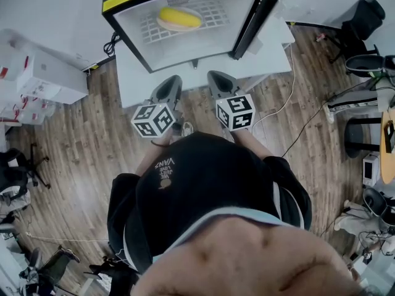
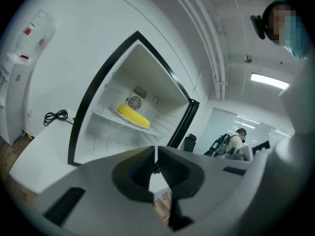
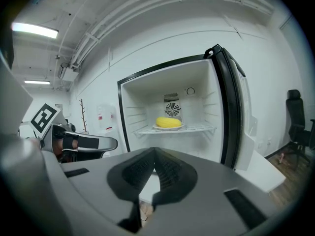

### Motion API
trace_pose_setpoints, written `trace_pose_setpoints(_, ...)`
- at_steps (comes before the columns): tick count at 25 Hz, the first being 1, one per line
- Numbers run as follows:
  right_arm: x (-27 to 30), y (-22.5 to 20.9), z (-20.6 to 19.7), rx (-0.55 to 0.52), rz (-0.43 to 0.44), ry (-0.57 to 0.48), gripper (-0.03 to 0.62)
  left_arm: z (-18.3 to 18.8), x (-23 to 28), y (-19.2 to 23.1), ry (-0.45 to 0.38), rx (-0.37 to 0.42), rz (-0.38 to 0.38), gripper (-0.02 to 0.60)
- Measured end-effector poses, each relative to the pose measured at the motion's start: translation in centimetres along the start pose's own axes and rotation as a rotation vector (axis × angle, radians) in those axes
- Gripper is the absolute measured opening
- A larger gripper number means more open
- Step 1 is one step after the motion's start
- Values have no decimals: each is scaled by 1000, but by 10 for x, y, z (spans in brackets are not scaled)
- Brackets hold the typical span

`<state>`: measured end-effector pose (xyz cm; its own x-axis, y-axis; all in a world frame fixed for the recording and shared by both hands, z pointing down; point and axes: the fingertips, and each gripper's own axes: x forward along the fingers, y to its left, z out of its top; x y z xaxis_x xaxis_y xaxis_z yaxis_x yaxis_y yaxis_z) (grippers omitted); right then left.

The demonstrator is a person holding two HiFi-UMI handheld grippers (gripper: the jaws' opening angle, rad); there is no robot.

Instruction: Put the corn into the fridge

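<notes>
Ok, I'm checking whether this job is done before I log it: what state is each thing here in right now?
fridge: open, lit inside.
fridge door: swung wide open.
corn: lying on a plate inside the fridge.
plate: resting on the wire shelf.
wire shelf: in place, level.
left gripper: jaws together, nothing held.
right gripper: jaws together, nothing held.

corn: long yellow corn cob [image 1: 179,18], lying flat on its side | where: on a pale plate [image 3: 167,128] on the white wire shelf [image 1: 213,11] | fridge: small black fridge [image 1: 185,48], white inside, door open
</notes>
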<state>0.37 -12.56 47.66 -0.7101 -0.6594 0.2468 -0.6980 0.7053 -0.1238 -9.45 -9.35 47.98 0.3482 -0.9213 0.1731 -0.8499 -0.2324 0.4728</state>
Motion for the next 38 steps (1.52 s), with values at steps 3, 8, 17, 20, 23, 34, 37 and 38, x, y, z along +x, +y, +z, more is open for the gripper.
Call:
trace_pose_setpoints(3,-2,1,-1,-3,3,5,12,-2,-1,-2,3,2,1,31)
trace_pose_setpoints(8,-3,4,-4,-4,8,12,12,-5,-4,-2,8,1,2,31)
trace_pose_setpoints(17,-8,7,-9,-10,14,29,12,-11,-9,-3,18,-2,10,31)
trace_pose_setpoints(20,-9,6,-10,-14,15,35,12,-12,-9,-4,21,-3,10,31)
trace_pose_setpoints(23,-9,6,-12,-15,13,36,12,-14,-9,-4,24,-2,11,31)
trace_pose_setpoints(34,-8,4,-10,-12,10,35,12,-12,-8,-4,20,-5,18,31)
trace_pose_setpoints(37,-8,3,-10,-12,11,33,12,-12,-7,-4,20,-2,18,31)
trace_pose_setpoints(38,-8,3,-11,-12,11,35,12,-13,-6,-4,21,-3,19,31)
